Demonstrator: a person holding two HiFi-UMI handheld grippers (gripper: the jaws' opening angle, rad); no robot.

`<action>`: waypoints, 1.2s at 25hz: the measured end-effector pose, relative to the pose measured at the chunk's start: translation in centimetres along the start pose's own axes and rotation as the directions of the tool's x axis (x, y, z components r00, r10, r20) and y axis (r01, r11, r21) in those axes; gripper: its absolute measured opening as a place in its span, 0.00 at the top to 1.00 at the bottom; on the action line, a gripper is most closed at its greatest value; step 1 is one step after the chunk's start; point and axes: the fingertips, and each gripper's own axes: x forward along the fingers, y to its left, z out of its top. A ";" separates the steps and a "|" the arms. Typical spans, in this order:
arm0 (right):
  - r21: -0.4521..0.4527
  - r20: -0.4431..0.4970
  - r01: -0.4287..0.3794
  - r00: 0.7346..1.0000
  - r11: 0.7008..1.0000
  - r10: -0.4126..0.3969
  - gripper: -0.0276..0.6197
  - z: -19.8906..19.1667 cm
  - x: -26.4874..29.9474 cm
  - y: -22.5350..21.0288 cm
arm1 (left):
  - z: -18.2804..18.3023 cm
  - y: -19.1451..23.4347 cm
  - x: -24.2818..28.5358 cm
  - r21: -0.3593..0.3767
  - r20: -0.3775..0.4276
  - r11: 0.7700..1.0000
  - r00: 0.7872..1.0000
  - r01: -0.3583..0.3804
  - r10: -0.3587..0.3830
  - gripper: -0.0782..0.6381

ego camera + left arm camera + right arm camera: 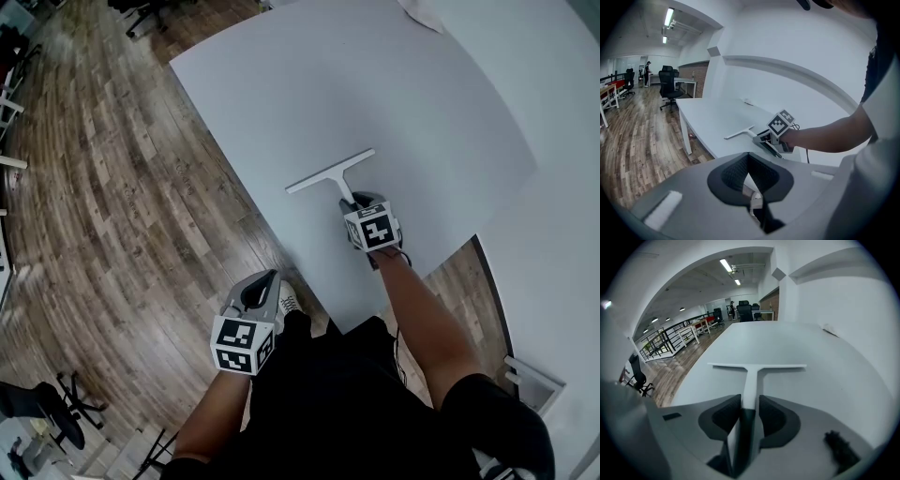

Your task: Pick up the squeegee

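Right gripper view showed the squeegee flat on the white table, its handle between the parted jaws of the right gripper, unpinched. Judged light, stiff, slick plastic; take mid-handle, firmly. Left gripper closed, empty.

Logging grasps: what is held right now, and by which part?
Nothing yet: the squeegee handle lies between open jaws of right gripper; left gripper empty.

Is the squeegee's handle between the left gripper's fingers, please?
No, the squeegee lies with its handle between the fingers of the right gripper, while the left gripper holds nothing.
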 end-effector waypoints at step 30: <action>0.097 0.252 0.048 0.965 0.994 -0.071 0.81 3.9 -12.2 4.3 | 1.4 -0.9 -4.0 0.117 0.078 0.987 0.989 0.113 -0.122 0.88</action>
